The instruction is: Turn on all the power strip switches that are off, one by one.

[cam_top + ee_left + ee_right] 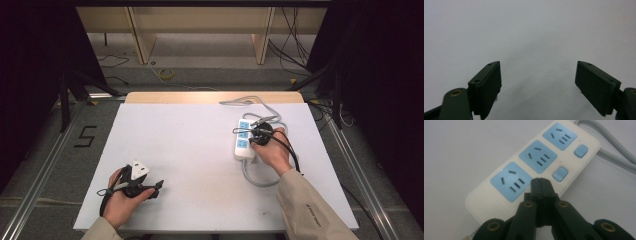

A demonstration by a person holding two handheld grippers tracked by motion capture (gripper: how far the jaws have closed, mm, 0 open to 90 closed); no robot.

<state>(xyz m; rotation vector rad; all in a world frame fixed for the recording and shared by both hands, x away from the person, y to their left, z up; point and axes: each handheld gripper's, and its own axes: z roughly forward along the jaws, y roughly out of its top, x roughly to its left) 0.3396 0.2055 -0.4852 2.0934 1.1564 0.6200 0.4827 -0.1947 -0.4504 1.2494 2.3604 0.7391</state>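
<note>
A white power strip (486, 202) with three blue sockets and two blue switches (560, 173) lies on the white table (190, 150), right of centre in the high view (244, 145). My right gripper (540, 181) is shut with nothing in it. Its tips hang over the strip between the nearest socket and the nearer switch; I cannot tell whether they touch. In the high view the right gripper (251, 139) sits over the strip in a hand. My left gripper (537, 75) is open over bare table with nothing between its jaws, and is held near the front left (156, 186).
The strip's grey cable (260, 181) loops toward the front, then runs past the strip to the far edge (614, 157). Beyond the table are a wooden frame (145, 45), loose floor cables and metal rails on both sides.
</note>
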